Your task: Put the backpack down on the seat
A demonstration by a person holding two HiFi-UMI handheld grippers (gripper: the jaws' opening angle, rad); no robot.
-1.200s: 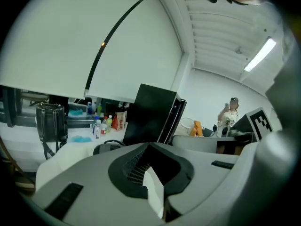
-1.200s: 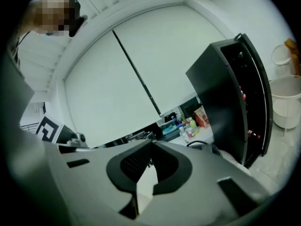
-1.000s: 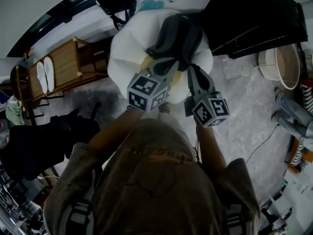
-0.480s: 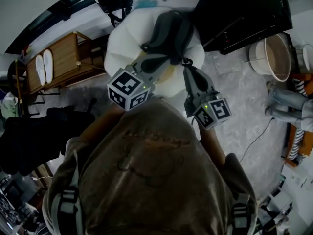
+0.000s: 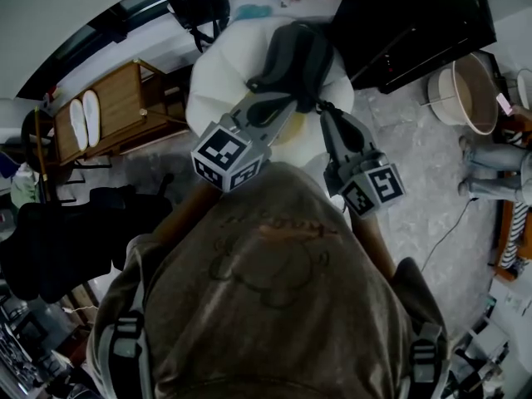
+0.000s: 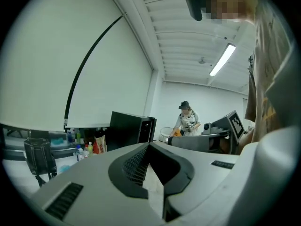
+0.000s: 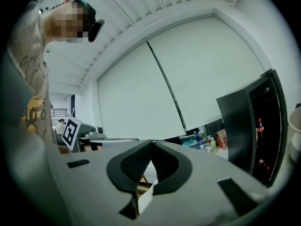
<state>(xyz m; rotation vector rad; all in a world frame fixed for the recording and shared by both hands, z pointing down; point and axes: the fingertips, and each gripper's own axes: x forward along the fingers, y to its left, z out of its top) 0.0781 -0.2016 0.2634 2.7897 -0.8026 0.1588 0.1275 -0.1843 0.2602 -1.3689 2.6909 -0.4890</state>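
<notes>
Head view: the dark grey fabric backpack [image 5: 293, 52] lies on the round white cushioned seat [image 5: 212, 77], just beyond my left gripper [image 5: 285, 106] and right gripper [image 5: 325, 112]. Both are closed on nothing and held clear, I judge because it's placed.

One backpack [image 5: 295, 56], one seat [image 5: 214, 86], two claws [image 6: 149, 147] [image 7: 151, 145] — perhaps two slippers [image 5: 91, 111].

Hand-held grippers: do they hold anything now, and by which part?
Nothing. The left hand-held gripper and the right hand-held gripper are shut and empty; the backpack lies on the white seat.
</notes>
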